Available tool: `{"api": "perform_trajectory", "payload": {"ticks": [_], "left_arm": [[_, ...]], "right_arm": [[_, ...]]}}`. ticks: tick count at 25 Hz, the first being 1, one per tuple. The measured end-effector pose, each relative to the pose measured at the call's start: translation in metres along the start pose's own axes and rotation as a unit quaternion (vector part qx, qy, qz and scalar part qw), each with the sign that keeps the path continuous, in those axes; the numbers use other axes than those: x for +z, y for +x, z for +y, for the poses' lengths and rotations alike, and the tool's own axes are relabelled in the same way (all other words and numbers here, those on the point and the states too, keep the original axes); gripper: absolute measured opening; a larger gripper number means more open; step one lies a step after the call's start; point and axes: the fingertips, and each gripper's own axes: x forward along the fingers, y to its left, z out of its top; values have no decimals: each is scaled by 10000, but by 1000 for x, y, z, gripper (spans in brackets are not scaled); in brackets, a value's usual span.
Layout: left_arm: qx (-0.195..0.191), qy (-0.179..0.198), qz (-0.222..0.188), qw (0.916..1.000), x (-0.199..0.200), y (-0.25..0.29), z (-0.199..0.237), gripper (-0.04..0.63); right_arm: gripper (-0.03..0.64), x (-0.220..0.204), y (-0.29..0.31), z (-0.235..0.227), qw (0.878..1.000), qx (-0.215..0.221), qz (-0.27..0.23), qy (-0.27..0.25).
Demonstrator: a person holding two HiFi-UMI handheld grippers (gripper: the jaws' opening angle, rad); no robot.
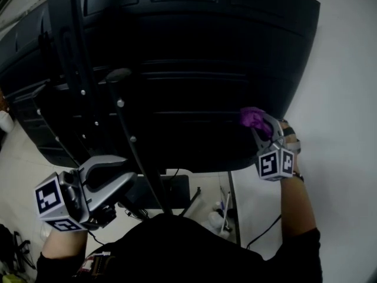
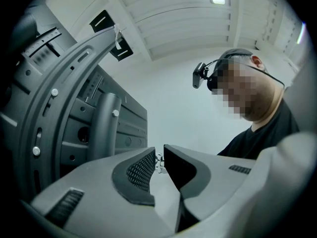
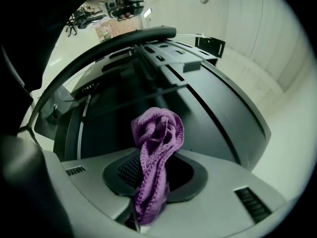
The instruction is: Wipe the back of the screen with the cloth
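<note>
Wiping step: cloth at the screen's lower right edge.

My left gripper hangs low beside the stand, off the screen. Its fingers are all but together, with nothing between them. Further right, my right gripper has its fingers clamped on the purple cloth. The cloth's bunched end sits at the ribbed black back near the lower right corner, though I can't tell if it presses on. I judge this a wiping stroke at the edge. Next I'd press the wad firmly and sweep leftward along the ribs, stopping short of the stand.
</note>
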Motion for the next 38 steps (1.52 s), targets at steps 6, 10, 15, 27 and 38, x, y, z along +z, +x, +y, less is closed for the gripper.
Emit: {"api": "perform_trajectory", "payload": {"ticks": [6, 10, 15, 27, 38], "left_arm": [[45, -348, 18, 9994, -9, -8, 2, 49], [145, -437, 10, 9989, -15, -12, 8, 49], [174, -547, 44, 9983, -21, -12, 11, 49], [153, -553, 178, 9982, -34, -12, 3, 49], [394, -683, 228, 9966, -51, -25, 18, 49]], "right_arm": [[109, -131, -34, -29, 9882, -367, 1400, 491], [107, -134, -43, -21, 9854, -450, 1430, 806], [108, -13, -19, 51, 9989, 359, 235, 184], [109, -55, -9, 79, 9959, 446, 777, 83], [109, -81, -28, 90, 9914, 676, 1072, 313]]}}
